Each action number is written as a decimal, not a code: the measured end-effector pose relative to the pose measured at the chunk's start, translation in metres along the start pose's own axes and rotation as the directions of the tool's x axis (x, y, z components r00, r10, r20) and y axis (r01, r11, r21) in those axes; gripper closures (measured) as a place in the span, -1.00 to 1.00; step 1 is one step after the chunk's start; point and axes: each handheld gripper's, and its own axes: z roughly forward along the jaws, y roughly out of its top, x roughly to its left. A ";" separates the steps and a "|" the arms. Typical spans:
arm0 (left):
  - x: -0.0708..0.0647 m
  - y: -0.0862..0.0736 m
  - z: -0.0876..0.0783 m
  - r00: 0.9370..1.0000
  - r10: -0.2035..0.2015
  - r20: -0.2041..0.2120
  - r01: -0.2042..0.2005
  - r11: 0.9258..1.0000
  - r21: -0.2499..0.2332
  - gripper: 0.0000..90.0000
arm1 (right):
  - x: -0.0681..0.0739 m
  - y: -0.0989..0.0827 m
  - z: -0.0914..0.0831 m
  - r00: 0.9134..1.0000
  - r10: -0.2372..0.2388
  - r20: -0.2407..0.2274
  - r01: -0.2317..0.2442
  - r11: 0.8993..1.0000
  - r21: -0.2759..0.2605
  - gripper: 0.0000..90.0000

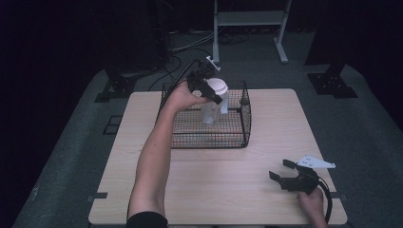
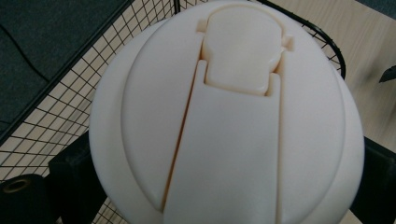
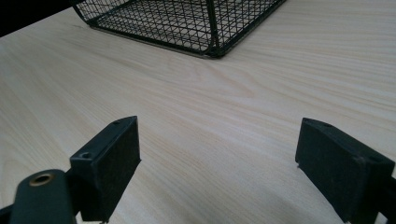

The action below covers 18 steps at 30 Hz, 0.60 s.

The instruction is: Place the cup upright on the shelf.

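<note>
A clear bottle [image 1: 210, 111] with a white flip-top lid [image 1: 218, 86] stands upright inside a black wire basket [image 1: 209, 142] at the back middle of the table. My left gripper [image 1: 212, 95] is shut on the bottle just under the lid. In the left gripper view the lid [image 2: 229, 116] is seen from above, with black fingers [image 2: 70, 179] pressed against both its sides. I cannot tell whether the bottle's base touches the basket floor. My right gripper [image 1: 281, 169] rests open near the front right of the table, and nothing is between its jaws [image 3: 219, 144].
The light wooden table [image 1: 228, 190] has bare surface in front of the basket. A corner of the basket [image 3: 212, 44] lies ahead of the right gripper. Dark floor, cables and a metal stand [image 1: 249, 21] lie beyond the table's far edge.
</note>
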 end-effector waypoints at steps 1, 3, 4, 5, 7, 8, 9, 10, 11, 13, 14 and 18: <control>0.001 -0.001 0.002 1.000 0.000 -0.001 0.000 1.000 0.002 -0.88 | 0.000 0.000 0.000 1.000 0.000 0.000 0.000 1.000 0.000 -0.71; 0.002 -0.003 0.006 1.000 -0.004 0.002 0.004 1.000 0.004 -0.88 | 0.000 0.000 0.000 1.000 0.000 0.000 0.000 1.000 -0.002 -0.71; 0.002 -0.004 0.008 1.000 -0.013 0.004 0.013 1.000 0.002 -0.88 | 0.000 0.000 0.000 1.000 0.000 -0.001 0.000 1.000 -0.002 -0.71; 0.003 -0.005 0.010 1.000 -0.010 0.004 0.010 1.000 0.007 -0.88 | 0.000 0.000 0.000 1.000 0.001 -0.001 -0.001 1.000 -0.002 -0.71; 0.003 -0.006 0.012 1.000 -0.016 0.005 0.016 1.000 0.005 -0.88 | 0.000 0.000 0.000 1.000 0.005 -0.003 -0.005 1.000 -0.001 -0.71; 0.004 -0.008 0.016 1.000 -0.018 0.007 0.018 1.000 0.009 -0.88 | 0.000 0.000 -0.001 1.000 0.004 -0.003 -0.004 1.000 -0.002 -0.71; 0.004 -0.010 0.018 1.000 -0.021 0.008 0.021 1.000 0.011 -0.88 | -0.001 0.000 -0.001 1.000 0.004 -0.004 -0.004 1.000 -0.004 -0.71; 0.004 -0.011 0.019 1.000 -0.020 0.011 0.020 1.000 0.013 -0.88 | -0.001 0.000 -0.001 1.000 0.009 -0.006 -0.009 1.000 -0.001 -0.71; 0.004 -0.012 0.021 1.000 -0.021 0.011 0.021 1.000 0.013 -0.88 | -0.001 0.000 -0.002 1.000 0.010 -0.009 -0.010 1.000 -0.004 -0.71; 0.005 -0.015 0.024 1.000 -0.020 0.016 0.020 1.000 0.018 -0.88 | -0.002 0.000 -0.002 1.000 0.019 -0.015 -0.019 1.000 -0.010 -0.71; 0.005 -0.016 0.026 1.000 -0.024 0.018 0.023 1.000 0.015 -0.88 | -0.002 0.000 -0.003 1.000 0.019 -0.015 -0.019 1.000 -0.012 -0.71; 0.007 -0.018 0.031 1.000 -0.020 0.020 0.020 1.000 0.019 -0.88 | -0.002 0.000 -0.002 1.000 0.023 -0.014 -0.023 1.000 -0.008 -0.71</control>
